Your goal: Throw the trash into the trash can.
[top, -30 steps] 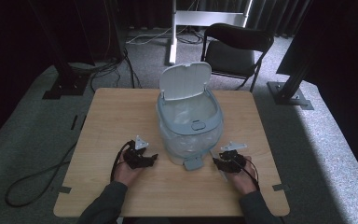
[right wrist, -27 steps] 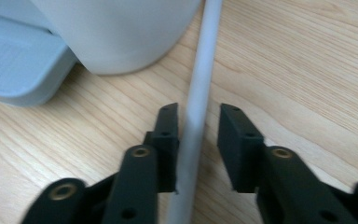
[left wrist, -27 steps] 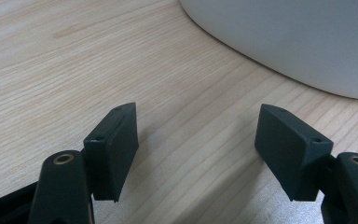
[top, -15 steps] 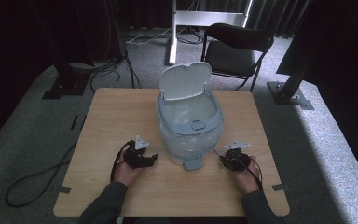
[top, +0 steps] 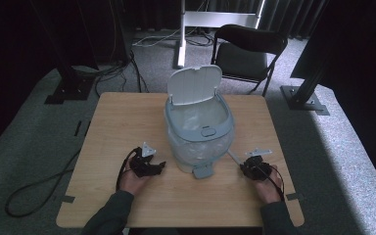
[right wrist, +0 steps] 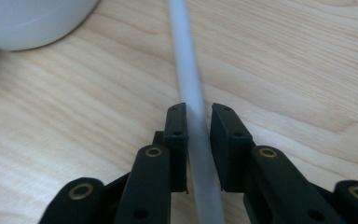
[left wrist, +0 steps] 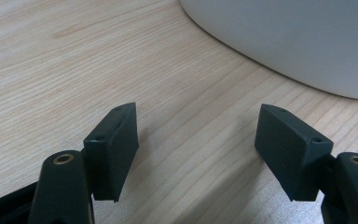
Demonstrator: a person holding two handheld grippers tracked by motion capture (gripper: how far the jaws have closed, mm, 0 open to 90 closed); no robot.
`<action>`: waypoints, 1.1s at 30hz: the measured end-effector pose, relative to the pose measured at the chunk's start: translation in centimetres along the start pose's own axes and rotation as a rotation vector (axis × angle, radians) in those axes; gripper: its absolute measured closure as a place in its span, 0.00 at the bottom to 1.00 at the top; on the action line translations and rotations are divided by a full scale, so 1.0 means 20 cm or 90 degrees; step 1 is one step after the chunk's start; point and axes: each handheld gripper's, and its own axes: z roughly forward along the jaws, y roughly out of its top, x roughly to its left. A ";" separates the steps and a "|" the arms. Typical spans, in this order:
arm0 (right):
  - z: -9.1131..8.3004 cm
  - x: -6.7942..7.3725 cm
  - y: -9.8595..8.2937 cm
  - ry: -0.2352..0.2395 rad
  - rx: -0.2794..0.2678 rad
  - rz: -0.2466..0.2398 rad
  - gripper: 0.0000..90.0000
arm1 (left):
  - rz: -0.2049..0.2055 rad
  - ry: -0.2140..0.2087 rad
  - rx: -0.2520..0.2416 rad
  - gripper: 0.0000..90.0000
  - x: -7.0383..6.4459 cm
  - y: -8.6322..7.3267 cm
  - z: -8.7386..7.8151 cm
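Note:
A pale grey pedal bin (top: 200,142) stands mid-table with its lid (top: 195,84) raised and a clear liner inside. My left gripper (top: 159,166) rests on the wood just left of the bin's base, open. In the left gripper view nothing lies between its jaws (left wrist: 198,126), and the bin wall (left wrist: 298,37) curves just beyond them. My right gripper (top: 245,166) lies right of the bin, shut on a thin white rod (top: 234,157). In the right gripper view the rod (right wrist: 186,70) runs from between the jaws (right wrist: 198,116) toward the bin's base (right wrist: 28,18).
The bin's foot pedal (top: 203,170) juts toward the wooden table's front edge (top: 176,226). A black folding chair (top: 247,49) stands behind the table. Black stands and cables lie on the carpet at the left (top: 68,88) and right (top: 303,93).
My right gripper has slid a little to the right, away from the bin. The left gripper and the bin have stayed put.

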 end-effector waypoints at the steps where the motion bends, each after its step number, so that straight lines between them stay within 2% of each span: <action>1: 0.00 -0.01 0.00 -0.005 -0.001 0.007 0.86 | 0.000 0.000 0.000 0.34 0.00 0.00 0.00; 4: 0.01 -0.02 0.01 -0.010 -0.003 0.024 0.85 | 0.000 0.000 0.000 0.34 0.00 0.00 0.00; 8: 0.00 -0.02 0.01 -0.005 0.004 0.023 0.79 | 0.000 0.000 0.000 0.34 0.00 0.00 0.00; 13: -0.01 -0.03 0.00 -0.001 0.017 0.026 0.78 | 0.000 0.000 0.000 0.34 0.00 0.00 0.00; 21: -0.01 -0.05 0.01 -0.002 0.024 0.052 0.86 | 0.000 0.000 0.000 0.34 0.00 0.00 0.00; 33: 0.00 -0.04 0.01 -0.017 0.011 0.048 0.87 | 0.000 0.000 0.000 0.34 0.00 0.00 0.00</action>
